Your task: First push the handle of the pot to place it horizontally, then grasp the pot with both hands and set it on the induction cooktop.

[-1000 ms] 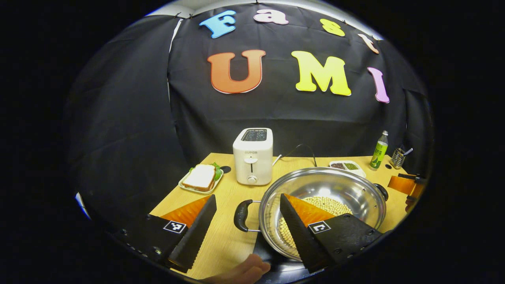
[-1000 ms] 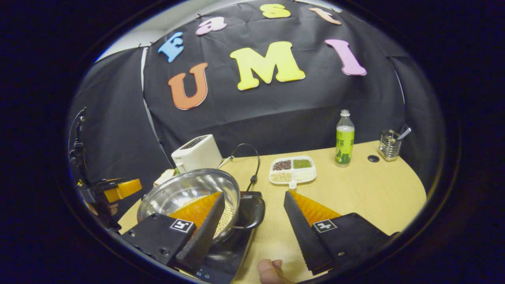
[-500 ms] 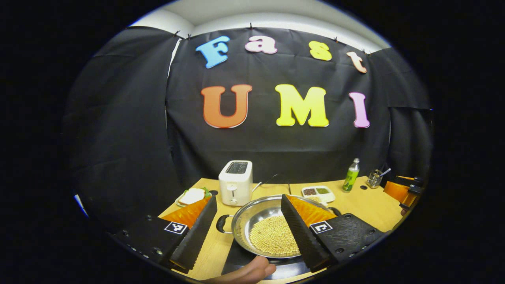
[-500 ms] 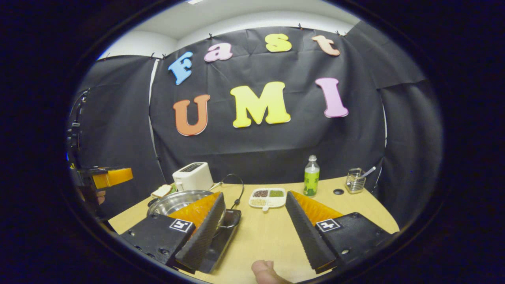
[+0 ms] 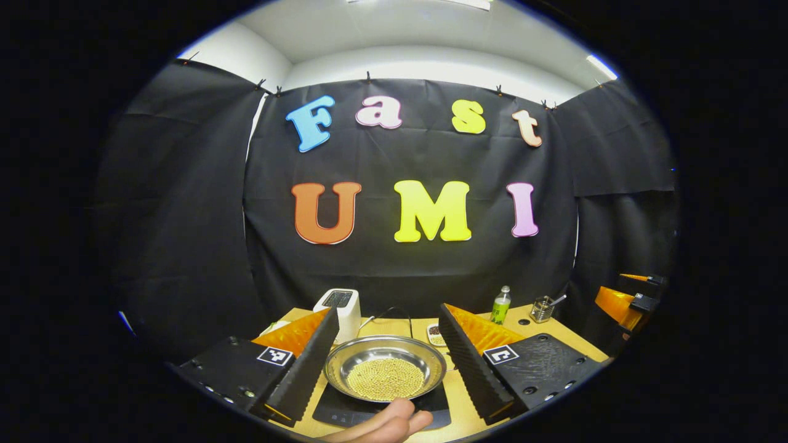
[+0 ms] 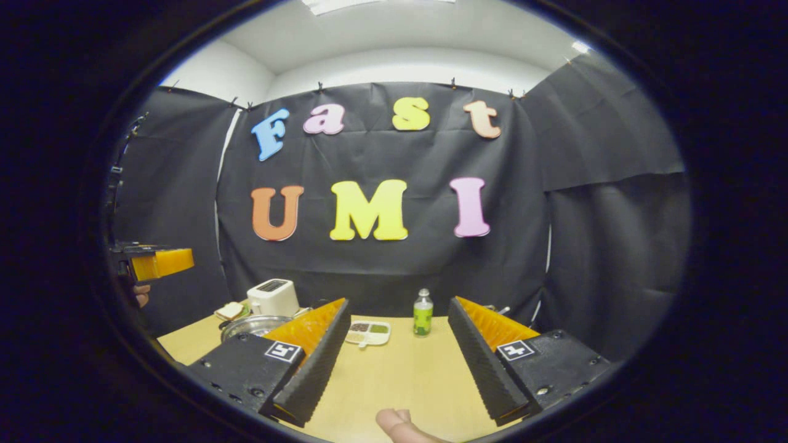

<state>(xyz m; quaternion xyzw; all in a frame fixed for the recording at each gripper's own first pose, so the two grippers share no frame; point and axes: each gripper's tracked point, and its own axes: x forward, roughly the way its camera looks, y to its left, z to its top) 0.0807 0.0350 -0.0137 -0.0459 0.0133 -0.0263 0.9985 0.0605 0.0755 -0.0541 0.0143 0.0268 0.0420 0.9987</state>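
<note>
Steel pot (image 5: pixel 385 368) on cooktop (image 5: pixel 345 411), both grippers' jaws still spread, now farther back.

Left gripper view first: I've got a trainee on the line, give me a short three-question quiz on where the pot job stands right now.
1. True or false: the pot sits on the induction cooktop.
2. What fills the bottom of the pot? A) pale beans B) water C) sliced bread
3. In the left gripper view, how does the left gripper stand relative to the pot?

Key:
1. True.
2. A.
3. Open, holding nothing; its fingers flank the pot in the image with clear space to it. The right gripper is open too, over the bare table.
</note>
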